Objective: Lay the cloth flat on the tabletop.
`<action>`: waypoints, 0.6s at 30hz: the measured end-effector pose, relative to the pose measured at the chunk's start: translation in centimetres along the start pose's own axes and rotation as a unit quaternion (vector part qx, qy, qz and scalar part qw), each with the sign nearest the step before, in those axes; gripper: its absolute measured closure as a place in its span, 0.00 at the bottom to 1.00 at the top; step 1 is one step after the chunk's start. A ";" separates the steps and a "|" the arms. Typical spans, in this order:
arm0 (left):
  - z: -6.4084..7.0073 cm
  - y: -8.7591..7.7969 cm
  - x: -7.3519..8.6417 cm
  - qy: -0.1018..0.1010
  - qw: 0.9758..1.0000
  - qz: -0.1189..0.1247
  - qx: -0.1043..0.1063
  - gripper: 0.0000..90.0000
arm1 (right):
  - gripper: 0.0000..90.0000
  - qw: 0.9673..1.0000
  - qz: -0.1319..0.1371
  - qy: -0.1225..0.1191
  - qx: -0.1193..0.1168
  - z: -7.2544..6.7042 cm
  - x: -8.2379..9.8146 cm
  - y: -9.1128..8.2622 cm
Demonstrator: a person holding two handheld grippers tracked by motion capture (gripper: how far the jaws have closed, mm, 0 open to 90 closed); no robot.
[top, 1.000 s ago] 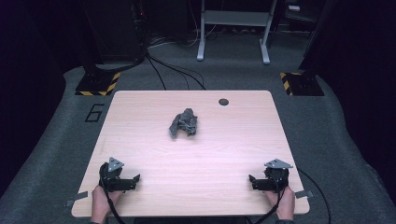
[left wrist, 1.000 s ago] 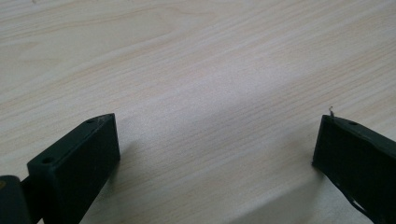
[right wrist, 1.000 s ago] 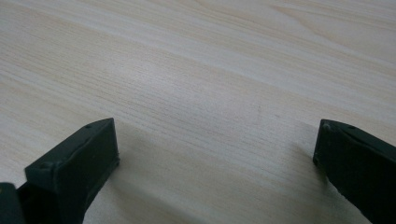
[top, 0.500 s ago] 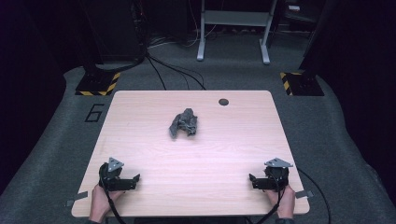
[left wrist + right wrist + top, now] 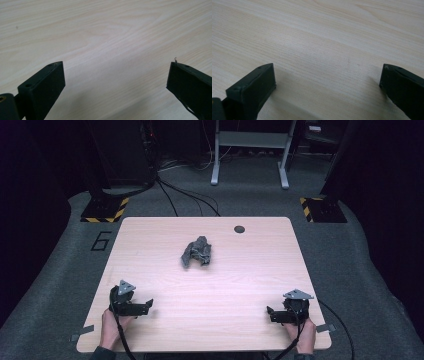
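A crumpled dark grey cloth (image 5: 196, 253) lies on the light wooden table (image 5: 240, 270), a little behind its middle. My left gripper (image 5: 148, 305) rests near the front left corner, held by a hand, jaws pointing right. Near the front right corner my right gripper (image 5: 270, 313) sits in the other hand, jaws pointing left. In the left gripper view the left gripper (image 5: 115, 75) stands open over bare wood. The right gripper (image 5: 327, 76) in the right gripper view is open too, with nothing between its jaws. Both are far from the cloth.
A small dark round cap (image 5: 239, 229) sits in the table near the back edge. Grey carpet surrounds the table, with cables (image 5: 185, 195), two stands with yellow-black striped bases (image 5: 106, 210), and a metal frame (image 5: 250, 150) behind.
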State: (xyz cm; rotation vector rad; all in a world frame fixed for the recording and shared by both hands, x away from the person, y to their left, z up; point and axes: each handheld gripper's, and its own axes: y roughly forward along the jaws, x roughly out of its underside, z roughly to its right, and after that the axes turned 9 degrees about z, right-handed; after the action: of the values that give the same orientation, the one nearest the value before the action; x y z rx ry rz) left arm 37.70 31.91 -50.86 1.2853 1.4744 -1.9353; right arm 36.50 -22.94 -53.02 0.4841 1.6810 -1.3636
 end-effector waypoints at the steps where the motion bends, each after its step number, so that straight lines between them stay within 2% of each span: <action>1: 0.1 0.1 -0.2 -0.002 1.000 0.002 0.004 0.01 | 0.00 1.000 -0.001 0.001 0.000 0.0 0.0 0.0; 2: 0.2 0.3 -0.7 0.004 1.000 0.001 0.013 0.00 | 0.00 1.000 -0.001 0.002 0.000 0.0 0.0 0.0; 4: 0.5 0.7 -1.3 0.018 1.000 0.000 0.015 0.00 | 0.00 1.000 -0.001 0.002 0.000 0.0 0.0 0.0; 8: 1.0 1.4 -2.8 0.031 0.999 0.004 0.027 0.00 | 0.00 1.000 -0.001 0.002 0.000 0.0 0.0 0.0; 18: 1.4 3.7 -5.8 0.050 0.998 0.013 0.046 0.00 | 0.00 1.000 0.000 0.000 0.000 0.0 0.0 0.0</action>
State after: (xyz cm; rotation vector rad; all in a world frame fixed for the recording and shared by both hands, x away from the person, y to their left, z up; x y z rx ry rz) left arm 42.85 28.06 -48.01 1.4529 1.4214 -1.9680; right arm 36.50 -22.96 -53.03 0.4833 1.6812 -1.3629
